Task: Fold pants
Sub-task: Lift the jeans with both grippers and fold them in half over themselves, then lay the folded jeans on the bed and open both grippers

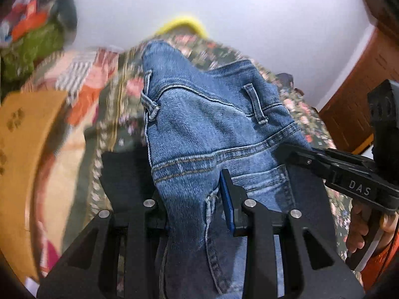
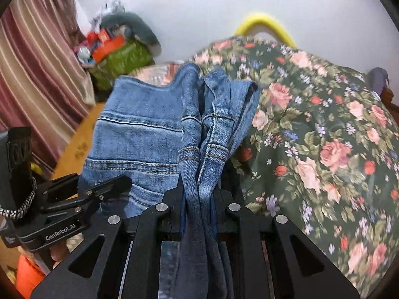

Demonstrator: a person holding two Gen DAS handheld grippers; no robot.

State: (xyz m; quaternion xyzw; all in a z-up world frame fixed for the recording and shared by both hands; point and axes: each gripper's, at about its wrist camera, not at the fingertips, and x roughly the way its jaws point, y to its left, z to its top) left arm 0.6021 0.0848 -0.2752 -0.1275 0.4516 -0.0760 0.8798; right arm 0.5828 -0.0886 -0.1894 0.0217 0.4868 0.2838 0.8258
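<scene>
Blue denim jeans (image 1: 207, 114) hang lifted in front of both cameras, waist end up, with belt loops and a back pocket showing. My left gripper (image 1: 192, 174) is shut on the jeans fabric near the pocket. My right gripper (image 2: 199, 186) is shut on a bunched waistband edge of the jeans (image 2: 149, 129). The right gripper also shows in the left wrist view (image 1: 299, 157), clamped on the jeans' right side. The left gripper shows in the right wrist view (image 2: 109, 186) at the jeans' left edge.
A dark green floral bedsheet (image 2: 324, 137) covers the bed below and to the right. A yellow curved object (image 2: 264, 22) stands against the white wall. A pile of clothes and a green bag (image 2: 119, 54) sits at the left, by a striped curtain (image 2: 37, 74). A wooden door (image 1: 361, 94) stands at the right.
</scene>
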